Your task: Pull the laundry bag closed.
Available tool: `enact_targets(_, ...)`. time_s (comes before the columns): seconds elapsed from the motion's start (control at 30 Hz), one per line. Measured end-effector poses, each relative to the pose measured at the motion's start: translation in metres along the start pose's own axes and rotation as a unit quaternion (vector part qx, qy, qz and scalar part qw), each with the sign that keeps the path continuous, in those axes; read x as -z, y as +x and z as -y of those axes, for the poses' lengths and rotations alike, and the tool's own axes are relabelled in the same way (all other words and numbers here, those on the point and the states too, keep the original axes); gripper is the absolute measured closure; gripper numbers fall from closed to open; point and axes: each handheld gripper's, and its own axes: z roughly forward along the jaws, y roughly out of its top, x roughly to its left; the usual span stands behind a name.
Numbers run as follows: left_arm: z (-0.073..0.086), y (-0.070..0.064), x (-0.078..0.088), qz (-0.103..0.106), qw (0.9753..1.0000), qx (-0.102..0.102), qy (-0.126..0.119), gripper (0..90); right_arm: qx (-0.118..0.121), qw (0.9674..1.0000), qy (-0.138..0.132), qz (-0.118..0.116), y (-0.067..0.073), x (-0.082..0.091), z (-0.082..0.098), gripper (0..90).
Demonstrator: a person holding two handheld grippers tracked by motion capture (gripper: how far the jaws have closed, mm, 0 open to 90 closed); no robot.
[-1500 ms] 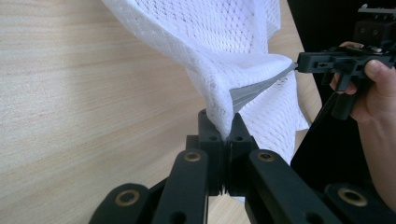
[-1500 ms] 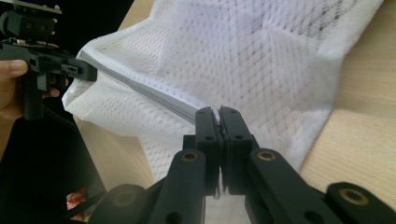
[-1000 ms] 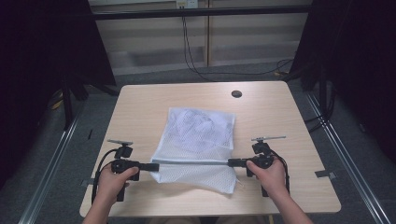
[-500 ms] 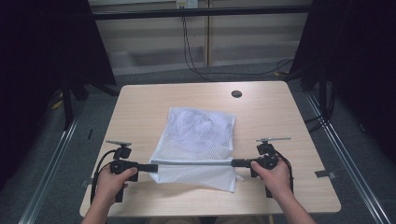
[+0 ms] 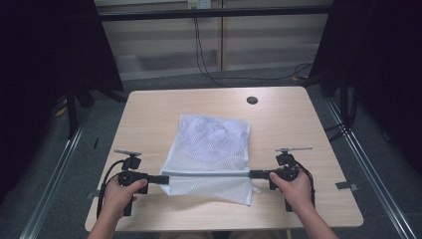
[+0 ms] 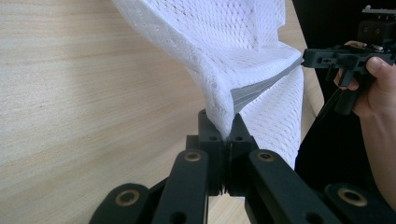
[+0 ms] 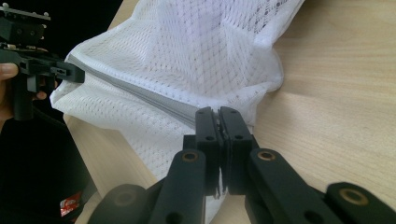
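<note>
White mesh laundry bag [image 5: 209, 149] looks light and floppy; left gripper [image 5: 161, 178] and right gripper [image 5: 253, 174] each pinch its grey zipper edge [image 5: 209, 175], stretched taut above the table [image 5: 149, 109].

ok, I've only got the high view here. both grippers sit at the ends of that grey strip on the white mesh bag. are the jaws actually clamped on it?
Observer: Yes. In the left gripper view the left gripper is shut on the mesh bag, pinching mesh and the grey strip end together.
Operator: and the right one?
Observer: The right gripper is shut too, on the strip's other end, with mesh bunched around its jaws.
Operator: is the strip off the table?
Observer: Between the grippers it runs taut and raised, and mesh drapes from it down to the table.
</note>
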Motion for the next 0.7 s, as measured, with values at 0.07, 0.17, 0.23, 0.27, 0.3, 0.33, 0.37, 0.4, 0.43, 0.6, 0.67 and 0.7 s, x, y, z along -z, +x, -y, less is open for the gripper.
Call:
enact_targets(0.07, 0.0, 0.0001, 0.0002, 0.003, 1.0, -0.006, -0.001, 88.6, -0.003, 1.0, -0.004, -0.001, -0.0002, 0.0004, 0.0001, 87.4)
enact_targets(0.17, 0.0007, -0.0016, 0.0006, 0.011, 0.9998, -0.012, -0.009, 88.2, 0.002, 1.0, -0.004, -0.005, -0.0004, 0.0005, 0.0001, 87.3)
enact_targets(0.23, 0.0012, -0.0028, -0.0001, 0.019, 0.9994, -0.029, -0.003, 85.5, 0.006, 1.0, -0.006, -0.002, -0.0004, 0.0004, 0.0008, 87.2)
enact_targets(0.27, 0.0018, -0.0032, -0.0007, 0.021, 0.9991, -0.036, 0.001, 81.0, 0.008, 0.9999, -0.006, 0.0, -0.0006, 0.0005, 0.0009, 87.2)
enact_targets(0.3, 0.0025, -0.0038, -0.001, 0.019, 0.9992, -0.034, -0.005, 76.2, 0.011, 0.9999, -0.005, 0.006, -0.0011, 0.0008, 0.0011, 87.2)
enact_targets(0.33, 0.0028, -0.0043, -0.0004, 0.019, 0.9989, -0.042, -0.006, 72.8, 0.012, 0.9999, -0.004, 0.009, -0.0017, 0.0011, 0.0012, 87.1)
enact_targets(0.37, 0.003, -0.0042, 0.0, 0.015, 0.9986, -0.05, -0.009, 69.4, 0.011, 0.9999, -0.005, 0.005, -0.003, 0.0017, 0.0014, 87.1)
enact_targets(0.4, 0.0031, -0.0049, 0.0004, 0.01, 0.9984, -0.054, -0.015, 65.0, 0.01, 0.9999, -0.009, 0.005, -0.0029, 0.0023, 0.0017, 87.0)
enact_targets(0.43, 0.0032, -0.0056, 0.0003, 0.01, 0.9981, -0.059, -0.013, 61.2, 0.013, 0.9999, -0.01, 0.005, -0.0028, 0.0028, 0.0019, 87.0)
enact_targets(0.6, 0.0024, -0.0074, -0.0005, -0.001, 0.996, -0.085, -0.026, 42.6, 0.018, 0.9998, -0.012, 0.004, -0.0021, 0.0023, 0.0031, 84.6)
enact_targets(0.67, 0.002, -0.0079, 0.0, -0.005, 0.995, -0.095, -0.03, 36.9, 0.022, 0.9996, -0.017, 0.005, -0.0014, 0.0031, 0.0034, 80.3)
enact_targets(0.7, 0.002, -0.0082, 0.0002, -0.01, 0.9944, -0.1, -0.033, 35.0, 0.022, 0.9995, -0.023, 0.005, -0.0009, 0.0033, 0.0035, 76.1)
